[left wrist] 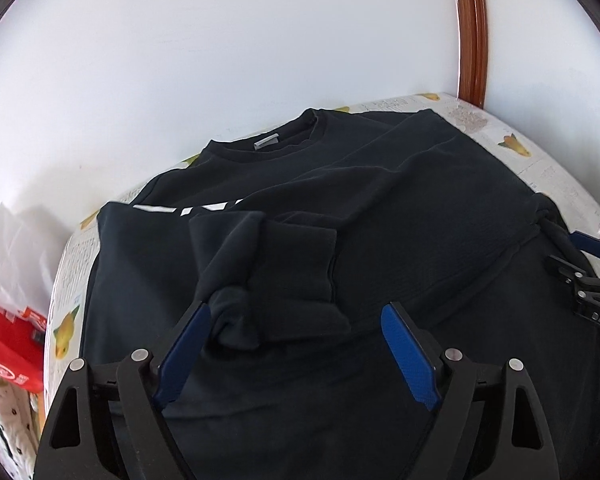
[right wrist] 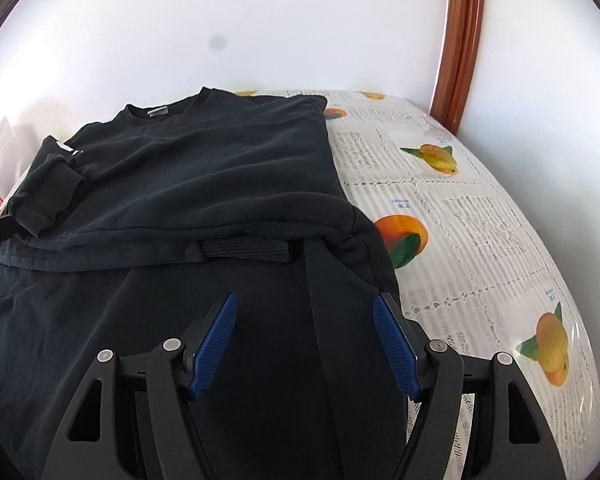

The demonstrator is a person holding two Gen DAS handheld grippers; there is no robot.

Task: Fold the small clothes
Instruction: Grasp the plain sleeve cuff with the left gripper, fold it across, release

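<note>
1. both pairs of blue-padded fingers stand wide apart with nothing between them: the left gripper [left wrist: 296,316] hangs over the bunched sleeve cuffs, and the right gripper [right wrist: 304,308] hangs over the lower dark cloth.
2. a black sweatshirt [right wrist: 204,168] lies flat on the table, its round collar [left wrist: 276,140] turned toward the white wall [left wrist: 220,40], a small grey label showing inside the neck.
3. in the left wrist view, two sleeves are folded across the chest; their ribbed cuffs [left wrist: 284,280] meet in a rumpled heap just ahead of the left finger pad [left wrist: 184,352], touching or nearly touching its tip.
4. a strip of white print [left wrist: 188,210] on the chest peeks out just above the folded sleeves.
5. in the right wrist view, the sweatshirt's hem lies over a second dark garment [right wrist: 180,340] that has a black elastic loop [right wrist: 246,250] and a strap running toward the camera.
6. the table wears a white lace-patterned cover [right wrist: 480,220] printed with oranges, bare on the right side of the clothes.
7. a brown wooden frame [right wrist: 460,40] rises in the far right corner.
8. at the left edge of the left wrist view sit a red box [left wrist: 8,344] and some white plastic.
9. the right gripper shows at the right edge of the left wrist view, low beside the cloth.
</note>
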